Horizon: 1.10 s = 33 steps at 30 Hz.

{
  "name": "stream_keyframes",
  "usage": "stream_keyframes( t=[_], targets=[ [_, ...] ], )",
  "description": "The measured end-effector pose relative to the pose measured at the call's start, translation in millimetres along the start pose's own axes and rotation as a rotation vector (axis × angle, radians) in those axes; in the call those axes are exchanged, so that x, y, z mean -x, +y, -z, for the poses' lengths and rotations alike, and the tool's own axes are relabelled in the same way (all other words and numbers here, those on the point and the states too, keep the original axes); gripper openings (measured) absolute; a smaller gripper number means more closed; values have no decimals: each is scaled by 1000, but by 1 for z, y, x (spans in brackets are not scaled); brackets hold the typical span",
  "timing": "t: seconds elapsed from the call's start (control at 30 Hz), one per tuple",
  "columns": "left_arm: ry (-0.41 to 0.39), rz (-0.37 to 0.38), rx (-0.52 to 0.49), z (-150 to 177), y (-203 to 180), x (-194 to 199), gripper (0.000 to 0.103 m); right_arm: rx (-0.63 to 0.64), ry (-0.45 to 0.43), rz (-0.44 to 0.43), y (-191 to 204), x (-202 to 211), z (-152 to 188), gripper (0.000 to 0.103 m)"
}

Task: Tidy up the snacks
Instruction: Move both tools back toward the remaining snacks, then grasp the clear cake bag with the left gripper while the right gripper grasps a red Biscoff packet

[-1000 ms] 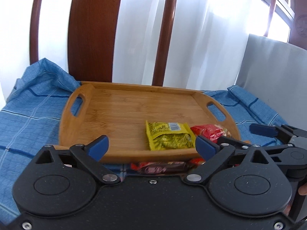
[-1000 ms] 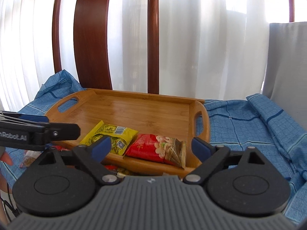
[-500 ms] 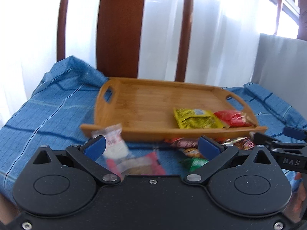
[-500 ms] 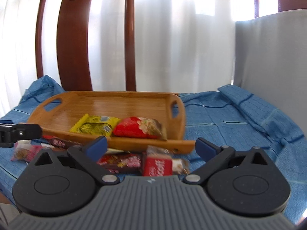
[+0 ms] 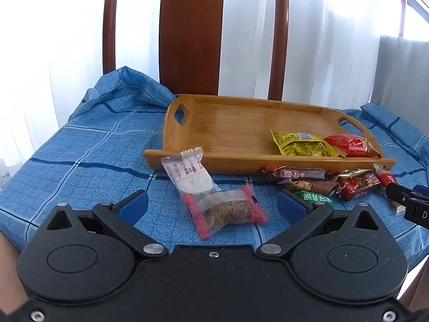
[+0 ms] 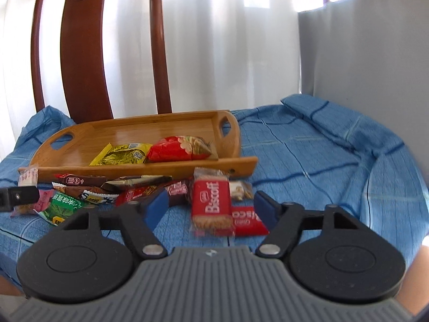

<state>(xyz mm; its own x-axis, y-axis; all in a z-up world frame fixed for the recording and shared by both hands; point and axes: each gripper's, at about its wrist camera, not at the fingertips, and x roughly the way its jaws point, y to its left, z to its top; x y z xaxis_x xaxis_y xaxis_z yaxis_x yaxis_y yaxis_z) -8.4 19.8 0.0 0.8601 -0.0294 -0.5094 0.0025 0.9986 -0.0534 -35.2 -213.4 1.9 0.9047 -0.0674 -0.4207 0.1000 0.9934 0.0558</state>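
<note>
A bamboo tray (image 5: 230,123) (image 6: 134,131) on the blue cloth holds a yellow packet (image 5: 301,143) (image 6: 124,154) and a red packet (image 5: 348,145) (image 6: 179,147). Several loose snacks lie in front of it. My left gripper (image 5: 213,205) is open, with a pink-edged cake packet (image 5: 228,210) between its fingers and a white rice-cracker packet (image 5: 189,173) just beyond. My right gripper (image 6: 211,206) is open around a red Biscoff packet (image 6: 211,205); a second Biscoff packet (image 6: 248,220) lies beside it. Neither gripper holds anything.
Brown chocolate bars (image 5: 300,173) (image 6: 77,181), a green packet (image 5: 313,197) (image 6: 63,205) and red wrappers (image 5: 359,183) lie between the grippers. A wooden chair back (image 5: 191,32) stands behind the tray. A grey panel (image 6: 370,43) stands at the right.
Both grippers have pulled back from the tray and dropped toward the loose snacks at the front. The cake packet and the Biscoff packet now lie between their open fingers.
</note>
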Motion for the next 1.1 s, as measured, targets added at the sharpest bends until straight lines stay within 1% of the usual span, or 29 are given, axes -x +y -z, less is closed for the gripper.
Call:
stream_keyframes(
  t=[0.07, 0.2, 0.23, 0.3, 0.47, 0.6, 0.73, 0.8, 0.9, 1.1],
  targets=[
    [-10, 1, 0, 0, -1, 3, 100, 1, -9, 19, 0, 2, 2, 77],
    [-1, 13, 7, -1, -3, 3, 86, -7, -8, 29, 1, 5, 3, 77],
    [6, 15, 11, -2, -4, 3, 82, -1, -3, 31, 2, 4, 3, 76],
    [18, 15, 22, -1, -6, 3, 77, 7, 0, 40, 3, 3, 3, 71],
    [30, 18, 11, 1, -11, 1, 75, 3, 3, 37, 6, 0, 0, 67],
    [40, 17, 7, 1, -13, -4, 71, 6, 5, 62, 8, 0, 1, 60],
    [46, 14, 11, 0, -13, -8, 68, 10, 35, 47, 8, 4, 5, 59],
    [44, 9, 8, -1, -13, -10, 64, 53, 42, 71, 9, 5, 8, 56],
    [45, -2, 1, -2, -12, -12, 53, 85, 46, 114, 5, 5, 9, 50],
    [47, 2, 1, -2, -10, -12, 53, 56, 47, 183, -17, 6, 6, 50]
  ],
)
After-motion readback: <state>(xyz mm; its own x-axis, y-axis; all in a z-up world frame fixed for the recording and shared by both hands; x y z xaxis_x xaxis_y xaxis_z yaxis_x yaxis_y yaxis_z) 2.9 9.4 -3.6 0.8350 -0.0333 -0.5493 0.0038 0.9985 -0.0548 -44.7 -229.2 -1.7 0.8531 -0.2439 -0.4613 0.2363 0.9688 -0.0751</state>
